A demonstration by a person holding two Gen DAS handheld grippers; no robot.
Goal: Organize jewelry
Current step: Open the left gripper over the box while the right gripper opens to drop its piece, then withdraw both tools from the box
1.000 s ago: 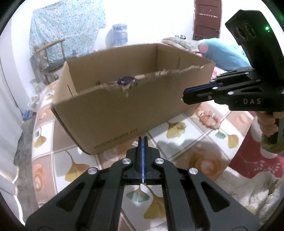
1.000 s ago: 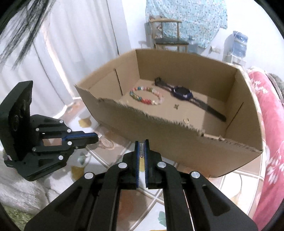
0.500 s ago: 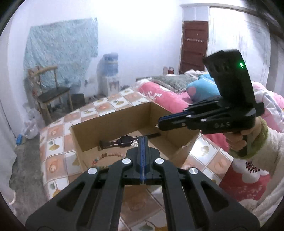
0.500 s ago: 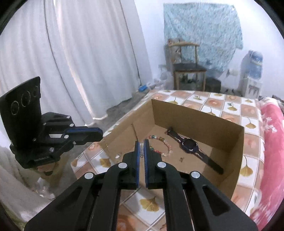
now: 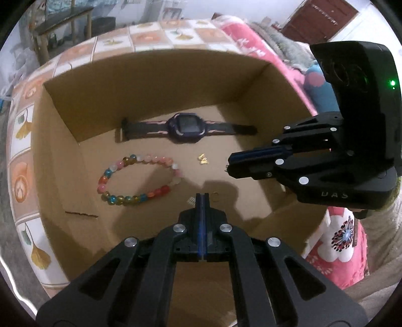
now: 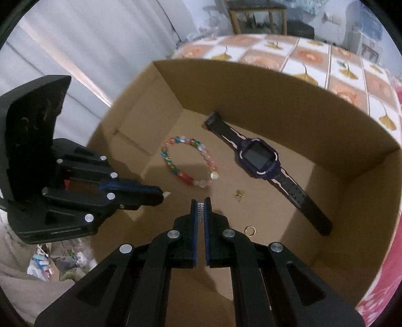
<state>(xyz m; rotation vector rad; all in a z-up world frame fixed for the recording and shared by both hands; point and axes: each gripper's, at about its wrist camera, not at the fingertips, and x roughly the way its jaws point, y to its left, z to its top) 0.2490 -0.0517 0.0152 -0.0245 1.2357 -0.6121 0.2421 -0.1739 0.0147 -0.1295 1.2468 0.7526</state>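
Note:
An open cardboard box (image 5: 150,83) (image 6: 251,95) holds a purple watch (image 5: 186,128) (image 6: 258,158), a coloured bead bracelet (image 5: 137,198) (image 6: 188,178), a small gold earring (image 5: 203,159) (image 6: 238,195) and a gold ring (image 6: 250,230). Both grippers hang over the box, pointing down into it. My left gripper (image 5: 202,196) (image 6: 160,195) is shut on a tiny silver toothed piece (image 6: 167,193). My right gripper (image 6: 200,200) (image 5: 228,167) is shut on a similar silver toothed piece (image 6: 200,210). The tips face each other a short way apart.
The box sits on a cloth with a tile and leaf pattern (image 5: 22,176) (image 6: 301,57). Pink bedding (image 5: 251,42) lies along the right side. A wooden chair (image 6: 256,15) stands at the back and white curtains (image 6: 88,50) hang on the left.
Both grippers rose from in front of the box's near wall, moved over its rim and tilted down into it. Each stayed shut on its silver piece.

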